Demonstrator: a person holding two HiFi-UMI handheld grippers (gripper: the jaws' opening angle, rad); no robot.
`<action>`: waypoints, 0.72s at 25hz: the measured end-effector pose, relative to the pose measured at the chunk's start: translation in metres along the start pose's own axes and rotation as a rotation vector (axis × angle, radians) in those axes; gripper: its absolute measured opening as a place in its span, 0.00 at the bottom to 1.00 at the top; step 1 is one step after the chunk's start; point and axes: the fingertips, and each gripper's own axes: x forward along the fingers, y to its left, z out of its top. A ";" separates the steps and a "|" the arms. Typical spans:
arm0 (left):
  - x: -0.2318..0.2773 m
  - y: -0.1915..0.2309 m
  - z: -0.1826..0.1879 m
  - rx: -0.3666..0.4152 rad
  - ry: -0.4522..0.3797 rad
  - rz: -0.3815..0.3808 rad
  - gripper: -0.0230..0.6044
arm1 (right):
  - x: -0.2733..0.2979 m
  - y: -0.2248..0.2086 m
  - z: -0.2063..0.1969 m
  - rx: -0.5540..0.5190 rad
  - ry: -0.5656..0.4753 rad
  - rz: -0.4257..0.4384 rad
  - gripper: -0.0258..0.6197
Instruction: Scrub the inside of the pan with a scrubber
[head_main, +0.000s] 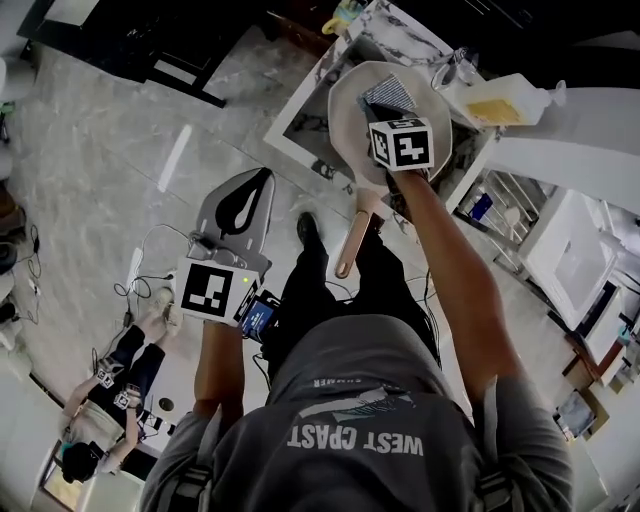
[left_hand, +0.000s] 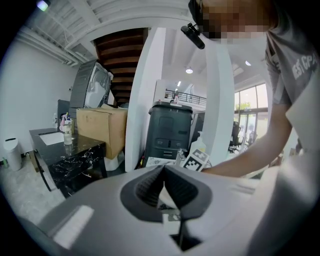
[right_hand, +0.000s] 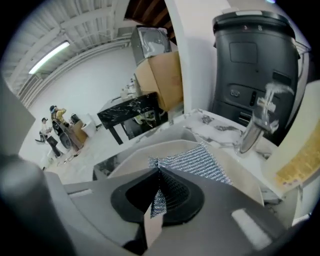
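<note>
A beige pan (head_main: 348, 112) with a long wooden handle (head_main: 352, 240) sits in the sink. A silver mesh scrubber (head_main: 388, 94) lies inside it. My right gripper (head_main: 386, 116) reaches down into the pan and is shut on the near edge of the scrubber (right_hand: 196, 162); a strip of the mesh shows pinched between the pads, and the pan's wall (right_hand: 131, 156) curves round it. My left gripper (head_main: 240, 206) hangs off to the left over the floor, away from the pan. Its jaws meet at the tips (left_hand: 163, 169) with nothing between them.
A chrome faucet (right_hand: 257, 117) stands behind the pan, with a yellow sponge (right_hand: 300, 161) to its right. The marble counter (head_main: 300, 122) rims the sink. A dish rack (head_main: 505, 195) sits lower right. Another person (head_main: 110, 390) crouches on the floor among cables.
</note>
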 end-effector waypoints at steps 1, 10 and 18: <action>0.002 -0.001 -0.001 0.002 0.008 -0.001 0.04 | 0.009 -0.011 -0.006 0.021 0.017 -0.008 0.05; 0.014 -0.014 -0.012 0.002 0.051 0.002 0.04 | 0.063 -0.002 -0.030 -0.029 0.163 0.104 0.06; 0.021 -0.017 -0.008 -0.001 0.036 -0.006 0.04 | 0.045 0.030 -0.082 -0.159 0.358 0.195 0.06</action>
